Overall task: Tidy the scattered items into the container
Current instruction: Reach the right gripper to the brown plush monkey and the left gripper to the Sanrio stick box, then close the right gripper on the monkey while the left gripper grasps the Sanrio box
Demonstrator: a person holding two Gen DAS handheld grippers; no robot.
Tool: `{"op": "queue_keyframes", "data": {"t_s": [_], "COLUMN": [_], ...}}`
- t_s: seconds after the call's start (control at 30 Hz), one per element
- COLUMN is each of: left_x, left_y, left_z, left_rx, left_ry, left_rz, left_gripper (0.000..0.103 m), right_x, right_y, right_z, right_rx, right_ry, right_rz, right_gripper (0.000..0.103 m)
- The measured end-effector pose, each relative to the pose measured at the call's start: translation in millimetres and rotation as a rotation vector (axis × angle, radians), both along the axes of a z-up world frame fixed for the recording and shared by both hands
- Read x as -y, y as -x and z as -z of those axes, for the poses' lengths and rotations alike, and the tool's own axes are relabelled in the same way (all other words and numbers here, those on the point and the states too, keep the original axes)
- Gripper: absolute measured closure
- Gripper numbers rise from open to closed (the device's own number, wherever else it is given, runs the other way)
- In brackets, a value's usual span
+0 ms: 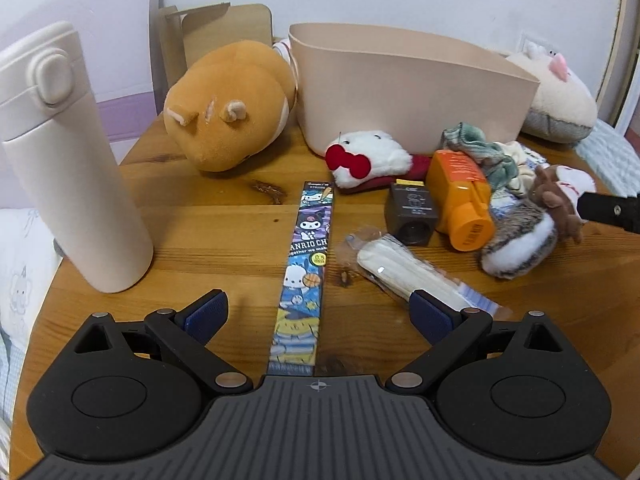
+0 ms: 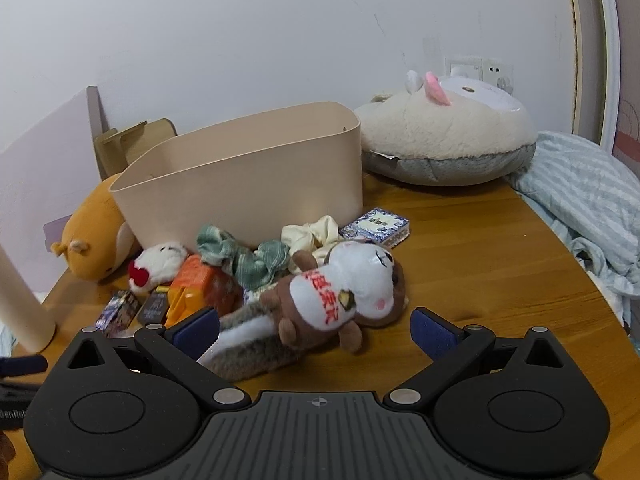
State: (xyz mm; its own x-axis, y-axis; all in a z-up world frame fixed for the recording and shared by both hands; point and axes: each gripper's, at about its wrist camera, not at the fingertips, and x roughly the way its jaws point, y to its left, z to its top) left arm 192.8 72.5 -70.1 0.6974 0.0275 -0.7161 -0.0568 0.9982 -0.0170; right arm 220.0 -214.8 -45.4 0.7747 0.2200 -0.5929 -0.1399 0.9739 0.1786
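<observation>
A beige bin stands at the back of the wooden table; it also shows in the right wrist view. My left gripper is open, its jaws on either side of a long Sanrio pen box. A wrapped mask pack lies by its right finger. My right gripper is open around a brown squirrel plush, which also shows in the left wrist view. Near the bin lie a white plush with a red bow, an orange bottle, a dark small box and scrunchies.
A tall white flask stands at the left. An orange hamster plush lies left of the bin, a cream plush slipper to its right. A blue patterned card box lies near the bin. Bedding borders the table's right edge.
</observation>
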Motion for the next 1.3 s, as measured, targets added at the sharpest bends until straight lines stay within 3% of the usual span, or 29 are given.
{"op": "queue_keyframes", "data": {"t_s": [0.8,1.0,1.07,1.1,1.17,1.3], "left_x": [-8,-11,-10,-10,-10,-6], "left_y": [-34,-36,-35,-35,-35,-34], "left_z": [21,21,21,21,20,15], "left_rx": [-0.054,-0.047,-0.047,-0.046,-0.038,-0.02], "left_ry": [-0.02,-0.021,-0.024,-0.025,-0.027,-0.027], "left_rz": [0.016,0.049,0.043,0.042,0.04,0.04], "left_gripper": [0.004,0.004,0.004,0.005,0.012,0.046], "right_x": [-9,-7,-6,-6,-4,-1], "right_y": [-65,-64,-62,-61,-60,-56], "right_z": [43,42,41,41,41,41], "right_rx": [-0.18,-0.177,-0.172,-0.168,-0.164,-0.157], "right_ry": [0.017,0.061,0.079,0.09,0.103,0.12], "right_rz": [0.048,0.043,0.046,0.048,0.043,0.024], "right_gripper": [0.003,0.018,0.026,0.036,0.043,0.049]}}
